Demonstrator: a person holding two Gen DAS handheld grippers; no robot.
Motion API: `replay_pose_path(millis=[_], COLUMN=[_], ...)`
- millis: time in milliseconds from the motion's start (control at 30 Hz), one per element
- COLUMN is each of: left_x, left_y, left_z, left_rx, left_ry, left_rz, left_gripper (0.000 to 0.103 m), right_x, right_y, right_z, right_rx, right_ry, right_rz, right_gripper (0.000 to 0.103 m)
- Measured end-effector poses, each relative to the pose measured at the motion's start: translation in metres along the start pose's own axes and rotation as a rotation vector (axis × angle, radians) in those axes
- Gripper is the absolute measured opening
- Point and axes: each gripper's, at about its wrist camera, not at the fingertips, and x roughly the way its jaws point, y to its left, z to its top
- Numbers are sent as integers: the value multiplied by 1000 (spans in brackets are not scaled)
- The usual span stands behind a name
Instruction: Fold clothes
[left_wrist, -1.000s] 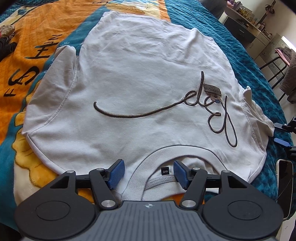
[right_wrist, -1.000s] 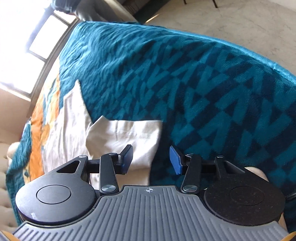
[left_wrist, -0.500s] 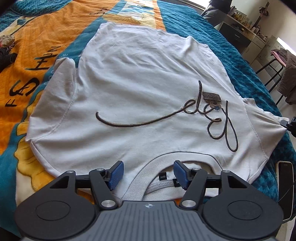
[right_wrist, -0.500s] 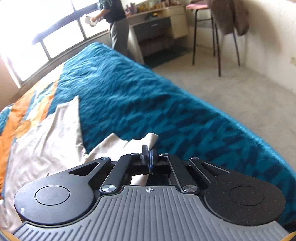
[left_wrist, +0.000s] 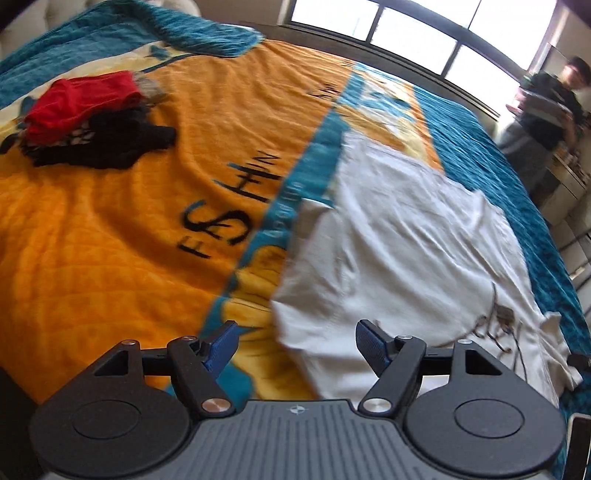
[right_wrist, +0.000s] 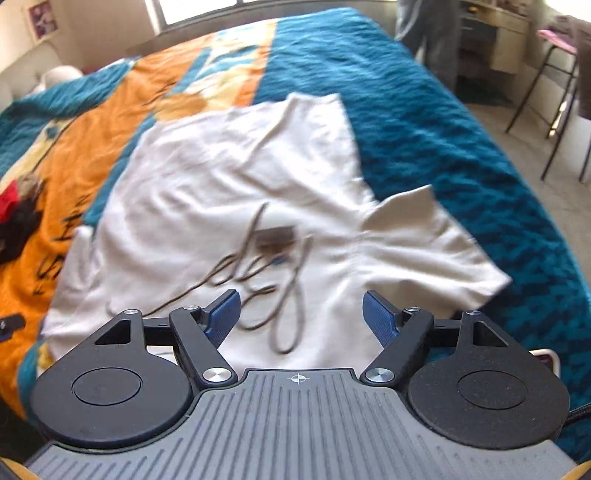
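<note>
A white T-shirt (right_wrist: 229, 192) is spread front-up on the bed (right_wrist: 424, 122), collar end toward the cameras, on a quilted blanket (left_wrist: 110, 236) of orange and teal. The jaws of the left gripper (left_wrist: 295, 341) are spread wide, nothing held, above the shirt's near left edge. The jaws of the right gripper (right_wrist: 301, 314) are likewise spread wide and empty, over the chest.

Several faults can be expected from here. The right sleeve (right_wrist: 436, 236) is splayed out and puckered, so creases would probably be trapped in any fold made over it. If only the top layer is pinched, the back layer would likely be left behind and the fold skewed. The raised brown script (right_wrist: 266, 266) and the small tag (right_wrist: 277, 236) beside it could be snagged by a fingertip pad. The nubby blanket may be caught together with the thin cloth.

The shirt appears to be soft cotton knit, lightly wrinkled. The script looks cord-like and looped. A heap of red and black clothes (left_wrist: 85, 114) lies well apart. Both views are blurred.
</note>
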Motion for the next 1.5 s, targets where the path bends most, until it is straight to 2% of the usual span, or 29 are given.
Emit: replay_pose_path(millis=[100, 200, 267, 333, 400, 500, 600, 667, 767, 833, 967, 1033, 1133, 1167, 1200, 1233, 1333, 1433, 1500], left_x=[0, 6, 17, 32, 44, 57, 76, 89, 102, 101, 78, 50, 9, 4, 4, 10, 44, 78, 97], left_y=[28, 41, 50, 55, 52, 41, 37, 35, 32, 34, 49, 58, 63, 65, 67, 72, 84, 75, 67], left_z=[10, 7, 2, -4, -9, -13, -17, -19, -18, -13, -1, 1, 0, 0, 0, 0, -12, -18, -19], left_rx=[8, 15, -84, -244, -329, -388, -491, -564, -621, -635, -650, -604, -474, -459, -454, -465, -596, -651, -672], left_ry=[56, 81, 108, 147, 165, 185, 200, 210, 191, 139, -32, -185, -342, -337, -298, -226, 5, 144, 192], left_rz=[20, -22, -170, -325, -399, -445, -530, -556, -563, -559, -541, -466, -327, -297, -292, -315, -479, -492, -508], left_gripper=[71, 69, 67, 65, 65, 65, 65, 65, 64, 61, 56, 55, 56, 58, 60, 60, 60, 60, 60], right_x=[15, 30, 39, 49, 59, 68, 77, 84, 90, 90, 89, 90, 91, 91, 91, 91, 92, 93, 93], right_y=[45, 93, 118, 135, 147, 151, 149, 147, 149, 152, 153, 151, 146, 145, 144, 142, 140, 139, 138], right_z=[-1, -8, -12, -15, -19, -25, -32, -36, -40, -42, -44, -43, -43, -43, -42, -42, -42, -42, -43], right_rx=[-34, -79, -108, -105, -100, -99, -95, -88, -104, -128, -142, -139, -123, -118, -111, -104, -84, -76, -78], right_ry=[79, 110, 121, 141, 156, 171, 194, 214, 230, 234, 240, 242, 247, 249, 250, 250, 253, 256, 256], right_rz=[100, 175, 238, 267, 263, 259, 246, 226, 188, 170, 160, 164, 167, 171, 174, 178, 186, 187, 183], right_gripper=[78, 78, 78, 77, 76, 76, 76, 75, 75, 75, 75, 75, 75, 75, 75, 75, 75, 75, 75])
